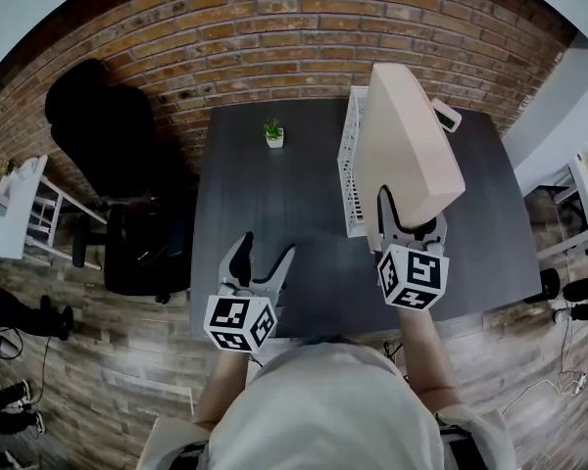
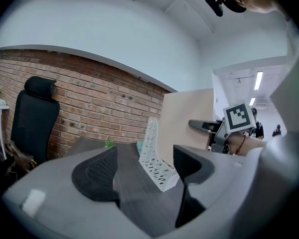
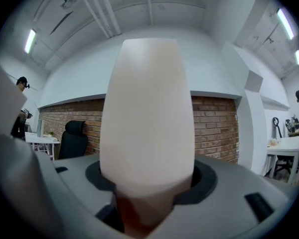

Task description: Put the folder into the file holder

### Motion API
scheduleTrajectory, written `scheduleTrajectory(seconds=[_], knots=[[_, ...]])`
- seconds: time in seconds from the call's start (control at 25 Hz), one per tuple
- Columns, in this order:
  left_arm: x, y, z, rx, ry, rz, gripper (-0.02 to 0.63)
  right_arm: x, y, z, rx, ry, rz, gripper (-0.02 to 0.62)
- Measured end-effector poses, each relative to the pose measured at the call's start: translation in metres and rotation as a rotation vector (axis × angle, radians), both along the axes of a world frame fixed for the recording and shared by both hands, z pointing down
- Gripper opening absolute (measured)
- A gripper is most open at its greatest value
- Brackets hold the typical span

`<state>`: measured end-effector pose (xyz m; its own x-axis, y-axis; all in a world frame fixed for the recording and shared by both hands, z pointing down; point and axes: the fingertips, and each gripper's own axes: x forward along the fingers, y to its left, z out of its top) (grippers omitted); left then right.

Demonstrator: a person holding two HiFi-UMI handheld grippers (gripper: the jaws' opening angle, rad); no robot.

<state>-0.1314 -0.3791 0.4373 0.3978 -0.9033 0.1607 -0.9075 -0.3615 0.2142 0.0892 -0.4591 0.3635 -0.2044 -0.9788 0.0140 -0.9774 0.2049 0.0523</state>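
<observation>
A thick beige folder [image 1: 407, 150] stands on edge in the air over the right half of the dark table [image 1: 274, 213], with my right gripper [image 1: 410, 218] shut on its near end. It fills the gap between those jaws in the right gripper view [image 3: 147, 118]. The white perforated file holder [image 1: 352, 164] stands upright just left of the folder; whether they touch is hidden. My left gripper [image 1: 261, 262] hovers open and empty over the table's near left part. Its own view shows the file holder [image 2: 157, 158] and the folder [image 2: 187, 121] beyond it.
A small potted plant [image 1: 273, 133] sits at the table's far side near the brick wall [image 1: 274, 27]. A black office chair [image 1: 118, 174] stands left of the table, a white shelf [image 1: 20, 209] farther left. A small white object [image 1: 446, 116] lies behind the folder.
</observation>
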Motion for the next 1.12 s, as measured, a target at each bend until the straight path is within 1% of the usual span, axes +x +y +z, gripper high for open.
scheduleTrajectory(seconds=[0.44,0.56,0.88,1.12], knots=[[-0.01,-0.029,0.004,-0.005,-0.006,-0.016,0.342,-0.007,-0.056,-0.001,-0.004,-0.006,0.022,0.279],[-0.01,-0.034,0.007,-0.013,-0.007,-0.016,0.342,-0.007,-0.068,-0.001,0.01,-0.015,0.034,0.272],[-0.006,-0.043,0.015,-0.033,-0.013,-0.008,0.342,-0.01,-0.088,-0.002,0.058,-0.035,0.061,0.267],[0.002,-0.05,0.018,-0.038,-0.014,0.006,0.342,-0.013,-0.091,-0.003,0.085,-0.052,0.085,0.264]])
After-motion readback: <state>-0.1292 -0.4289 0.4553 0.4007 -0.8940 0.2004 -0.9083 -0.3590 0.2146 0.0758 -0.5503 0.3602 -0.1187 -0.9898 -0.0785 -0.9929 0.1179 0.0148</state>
